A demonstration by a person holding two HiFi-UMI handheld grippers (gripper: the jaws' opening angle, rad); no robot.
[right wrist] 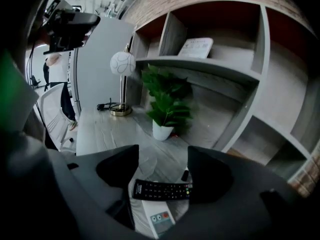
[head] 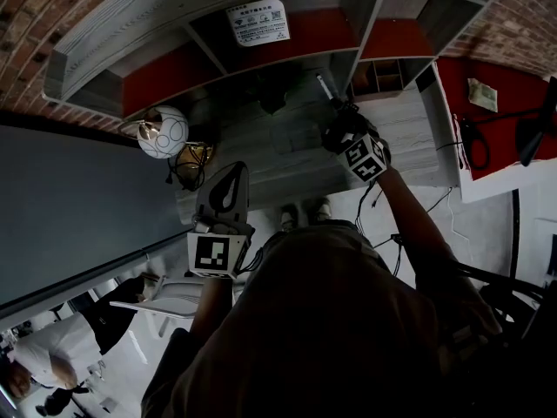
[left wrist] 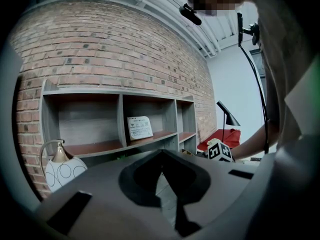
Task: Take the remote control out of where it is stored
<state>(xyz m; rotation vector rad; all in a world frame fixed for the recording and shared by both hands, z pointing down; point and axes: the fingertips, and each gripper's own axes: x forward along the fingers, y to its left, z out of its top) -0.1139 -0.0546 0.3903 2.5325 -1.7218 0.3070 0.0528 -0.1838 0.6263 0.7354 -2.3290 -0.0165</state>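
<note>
A black remote control (right wrist: pixel 162 189) lies crosswise between the jaws of my right gripper (right wrist: pixel 162 158), one end against each jaw, its buttons facing the camera. The gripper is shut on it, just above the grey wooden desk (right wrist: pixel 105 129). A white remote (right wrist: pixel 160 220) with a green and a red button shows directly under it. In the head view my right gripper (head: pixel 336 116) is over the desk's back right, near the shelves. My left gripper (head: pixel 228 177) hangs at the desk's front edge; its jaws (left wrist: pixel 162 156) meet and hold nothing.
A potted plant (right wrist: pixel 165 101) stands against the shelf unit (right wrist: pixel 210 66). A globe table lamp (head: pixel 163 131) is at the desk's left. A printed card (head: pixel 258 22) leans in a shelf bay. A white chair (head: pixel 165 301) stands by the desk, and a person (head: pixel 48 360) beyond it.
</note>
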